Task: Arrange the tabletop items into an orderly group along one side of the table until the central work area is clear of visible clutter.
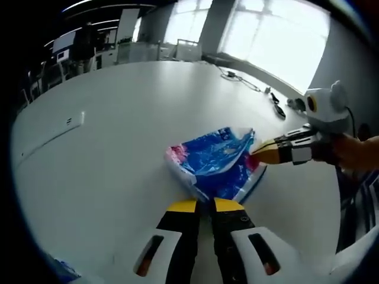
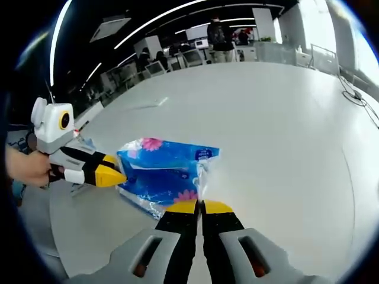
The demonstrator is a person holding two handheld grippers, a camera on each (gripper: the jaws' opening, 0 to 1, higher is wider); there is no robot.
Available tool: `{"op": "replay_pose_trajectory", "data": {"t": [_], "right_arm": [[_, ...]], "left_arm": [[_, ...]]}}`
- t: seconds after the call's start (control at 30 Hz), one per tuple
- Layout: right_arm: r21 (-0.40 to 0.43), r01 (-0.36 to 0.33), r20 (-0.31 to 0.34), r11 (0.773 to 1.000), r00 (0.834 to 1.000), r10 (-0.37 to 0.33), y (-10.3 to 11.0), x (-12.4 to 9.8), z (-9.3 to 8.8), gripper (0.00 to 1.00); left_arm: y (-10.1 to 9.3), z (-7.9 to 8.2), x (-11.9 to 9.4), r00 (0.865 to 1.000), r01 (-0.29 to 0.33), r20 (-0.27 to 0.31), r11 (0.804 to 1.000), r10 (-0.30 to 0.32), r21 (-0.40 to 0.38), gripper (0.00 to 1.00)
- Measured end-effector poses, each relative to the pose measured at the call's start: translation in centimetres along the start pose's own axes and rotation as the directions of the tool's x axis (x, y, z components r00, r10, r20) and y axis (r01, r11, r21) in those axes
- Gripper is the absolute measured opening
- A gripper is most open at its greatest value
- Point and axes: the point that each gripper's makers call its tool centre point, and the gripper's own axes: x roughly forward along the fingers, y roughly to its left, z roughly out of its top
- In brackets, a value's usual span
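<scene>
While both grippers pinch the blue packet, cables lie beyond.

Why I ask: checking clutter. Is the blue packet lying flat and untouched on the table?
No, both grippers pinch the blue packet, its edges lifted off the table.

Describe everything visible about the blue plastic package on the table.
The blue plastic package is a soft, glossy, crinkled film pack, printed with pink flowers and white patches; it looks like a tissue pack, though the print is unreadable. It lies on the white table, with part of its film pulled up. The left gripper is shut on its near edge, and the right gripper pinches a flap of film at another end. Nothing else touches it.
</scene>
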Motion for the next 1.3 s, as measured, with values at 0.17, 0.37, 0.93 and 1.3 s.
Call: {"op": "replay_pose_trajectory", "data": {"t": [0.17, 0.37, 0.93, 1.3], "right_arm": [[-0.004, 0.000, -0.006, 1.000, 1.000, 0.000, -0.3, 0.2, 0.1, 0.00], [0.001, 0.003, -0.006, 1.000, 1.000, -0.003, -0.6, 0.3, 0.0, 0.00], [-0.090, 0.035, 0.007, 0.995, 0.999, -0.035, -1.0, 0.3, 0.2, 0.19], [-0.113, 0.066, 0.059, 0.991, 0.996, -0.060, -1.4, -0.3, 1.0, 0.52]], "left_arm": [[0.1, 0.0, 0.1, 1.000, -0.001, -0.001, 1.000, 0.001, -0.002, 0.03], [0.1, 0.0, 0.1, 1.000, -0.004, -0.001, 1.000, 0.004, 0.000, 0.03], [0.1, 0.0, -0.3, 1.000, -0.019, 0.004, 1.000, 0.019, 0.023, 0.18], [-0.1, 1.5, -1.1, 0.997, -0.041, 0.074, 0.998, 0.037, 0.046, 0.64]]}}
